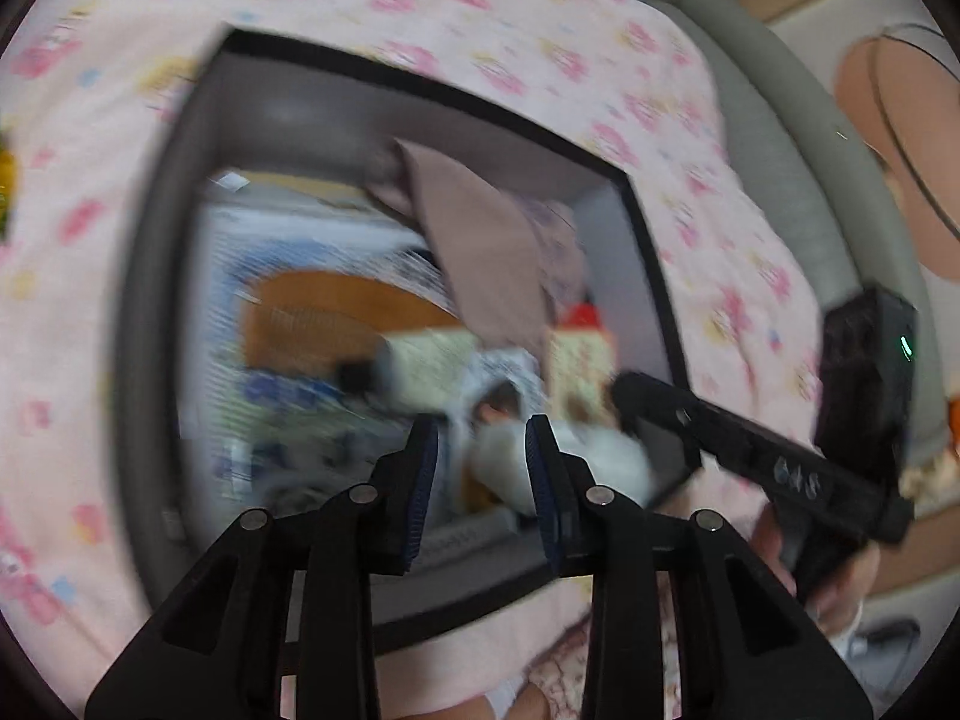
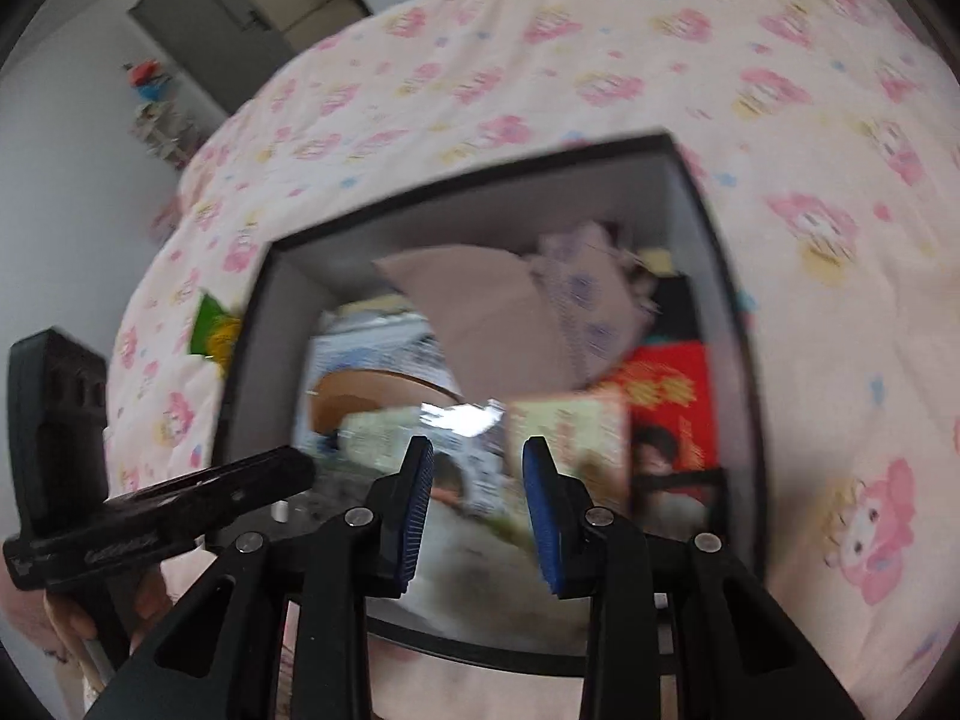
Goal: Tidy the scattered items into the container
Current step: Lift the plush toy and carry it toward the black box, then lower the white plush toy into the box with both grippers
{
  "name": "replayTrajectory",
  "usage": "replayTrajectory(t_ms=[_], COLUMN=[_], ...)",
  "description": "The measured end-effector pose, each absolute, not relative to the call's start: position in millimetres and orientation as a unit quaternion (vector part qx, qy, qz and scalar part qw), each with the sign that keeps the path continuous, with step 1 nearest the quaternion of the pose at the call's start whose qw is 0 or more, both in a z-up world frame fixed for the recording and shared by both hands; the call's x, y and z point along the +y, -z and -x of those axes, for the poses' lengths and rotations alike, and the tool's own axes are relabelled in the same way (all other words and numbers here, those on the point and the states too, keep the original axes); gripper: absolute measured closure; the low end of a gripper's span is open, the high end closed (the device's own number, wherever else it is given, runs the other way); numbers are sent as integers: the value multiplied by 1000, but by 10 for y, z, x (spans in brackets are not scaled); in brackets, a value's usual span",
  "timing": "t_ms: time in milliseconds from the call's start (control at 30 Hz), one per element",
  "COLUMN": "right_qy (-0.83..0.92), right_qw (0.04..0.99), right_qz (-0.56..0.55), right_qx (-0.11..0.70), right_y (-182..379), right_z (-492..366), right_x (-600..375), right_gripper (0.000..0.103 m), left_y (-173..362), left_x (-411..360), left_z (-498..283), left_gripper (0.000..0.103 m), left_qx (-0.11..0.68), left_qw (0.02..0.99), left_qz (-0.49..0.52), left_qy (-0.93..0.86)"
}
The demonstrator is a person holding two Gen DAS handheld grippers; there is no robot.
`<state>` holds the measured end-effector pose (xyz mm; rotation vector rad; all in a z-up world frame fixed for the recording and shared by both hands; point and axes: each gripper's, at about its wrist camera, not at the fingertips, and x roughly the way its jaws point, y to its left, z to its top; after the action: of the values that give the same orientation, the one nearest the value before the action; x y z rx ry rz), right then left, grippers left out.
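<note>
Both claws point(image 1: 482, 429) point(image 2: 478, 450) empty, part-open, over box point(image 2: 729, 276).

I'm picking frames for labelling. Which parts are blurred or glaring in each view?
Left wrist view: box contents smeared by motion, left claw sharp. Right wrist view: the same smear, a glare patch on a packet, right claw sharp; fisheye bends the bedspread.

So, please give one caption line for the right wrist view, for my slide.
Right gripper open above the dark box of packets on the pink quilt.
</note>
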<state>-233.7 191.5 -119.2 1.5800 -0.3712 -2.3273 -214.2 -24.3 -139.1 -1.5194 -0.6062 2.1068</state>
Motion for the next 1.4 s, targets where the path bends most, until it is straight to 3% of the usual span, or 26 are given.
replayTrajectory(t_ms=[200,433,467,533,600,833,967,1033,1200,1400], right_qy=[815,790,783,782,787,791,768,758,751,778], right_qw=[170,213,225,239,244,207,237,251,287,291], right_qz=[-547,-571,-574,-570,-558,-568,-588,-591,-577,-541], right_qx=[-86,-67,-77,-78,-93,-93,-89,-113,-141,-131], right_y=[1153,1292,1308,1290,1205,1127,1218,1259,1238,1080], right_z=[2196,2158,2155,2132,2115,2070,2065,2081,2136,2141], right_x=[1878,1717,1703,1661,1729,1944,1817,1832,1681,1523], right_gripper=[75,75,75,75,75,71,71,71,70,71], left_y=[1407,1477,1482,1512,1567,1720,1723,1704,1526,1362], left_x=[-47,-323,-358,-408,-384,-137,-146,-230,-428,-615], left_z=[1990,2067,2075,2100,2126,2283,2221,2171,2078,2041], left_gripper=[73,69,68,55,51,46,48,59,71,72], left_qx=[-196,-229,-239,-266,-279,-278,-271,-281,-283,-270], left_qw=[298,237,236,245,253,256,255,263,255,226], left_qz=[549,545,542,541,550,602,603,594,556,522], left_qy=[-756,-771,-770,-759,-746,-703,-705,-706,-738,-777])
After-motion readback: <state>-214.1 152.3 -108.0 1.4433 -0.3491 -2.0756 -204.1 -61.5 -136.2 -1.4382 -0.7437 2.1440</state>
